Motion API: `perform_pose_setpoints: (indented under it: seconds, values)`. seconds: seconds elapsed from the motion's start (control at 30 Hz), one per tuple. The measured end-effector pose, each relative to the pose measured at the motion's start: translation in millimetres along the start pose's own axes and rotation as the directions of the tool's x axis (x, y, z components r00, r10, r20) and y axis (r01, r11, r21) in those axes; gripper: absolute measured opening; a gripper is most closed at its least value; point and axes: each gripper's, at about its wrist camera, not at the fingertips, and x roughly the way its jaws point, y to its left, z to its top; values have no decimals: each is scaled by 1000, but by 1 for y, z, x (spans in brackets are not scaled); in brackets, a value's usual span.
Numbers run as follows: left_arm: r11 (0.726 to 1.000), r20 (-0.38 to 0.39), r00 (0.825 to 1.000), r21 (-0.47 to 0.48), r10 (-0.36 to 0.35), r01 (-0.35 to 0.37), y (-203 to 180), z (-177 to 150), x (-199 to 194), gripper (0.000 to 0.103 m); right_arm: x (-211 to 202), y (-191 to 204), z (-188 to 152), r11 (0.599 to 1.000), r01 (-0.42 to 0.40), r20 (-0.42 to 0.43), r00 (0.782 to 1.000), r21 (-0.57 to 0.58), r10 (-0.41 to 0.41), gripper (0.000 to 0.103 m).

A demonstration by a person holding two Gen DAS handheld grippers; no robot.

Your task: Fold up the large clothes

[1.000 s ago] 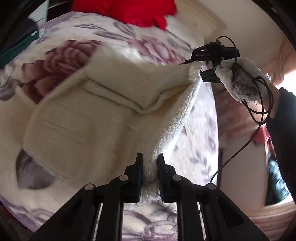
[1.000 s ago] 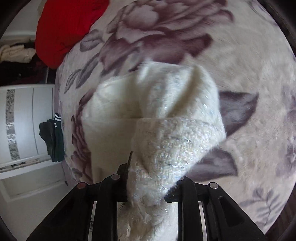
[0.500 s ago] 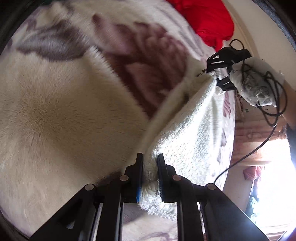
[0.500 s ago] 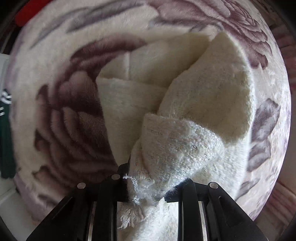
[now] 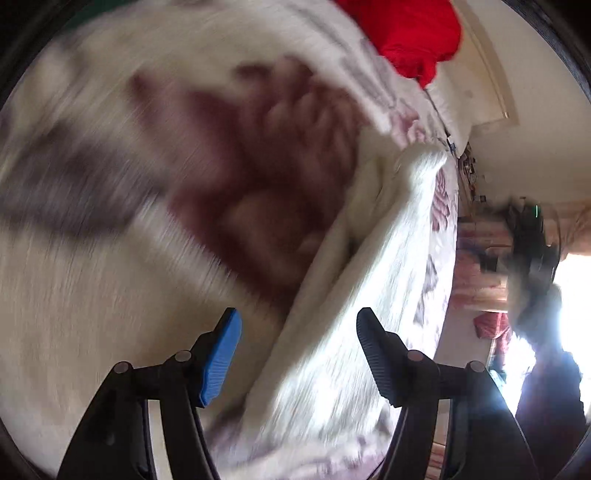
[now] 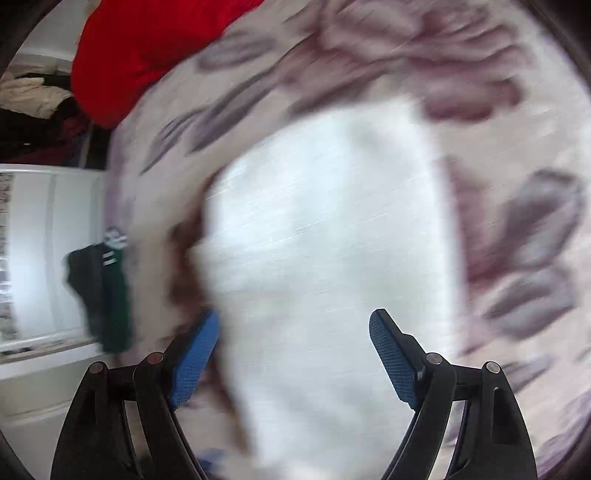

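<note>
Cream fuzzy garment lying on floral blanket, just ahead of right gripper. Both wide open w/ nothing held, left gripper incl. Red cloth far ahead, blurry.

Both views motion-blurred. Blanket pattern smeared; garment folds unreadable, lower edge cut off by frame. Right gripper a dark smear, jaws indiscernible there.
</note>
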Motion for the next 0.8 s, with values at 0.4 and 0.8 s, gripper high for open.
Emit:
perform_pose_setpoints:
  seconds: [0.4, 0.8]
  values:
    - [952, -144, 989, 297, -29, 71, -144, 106, 187, 18, 43, -187, 3, 941, -49, 35, 999, 335, 39, 85]
    - [934, -151, 926, -149, -346, 325, -56, 128, 159, 36, 62, -203, 25, 931, -161, 48, 987, 329, 154, 85]
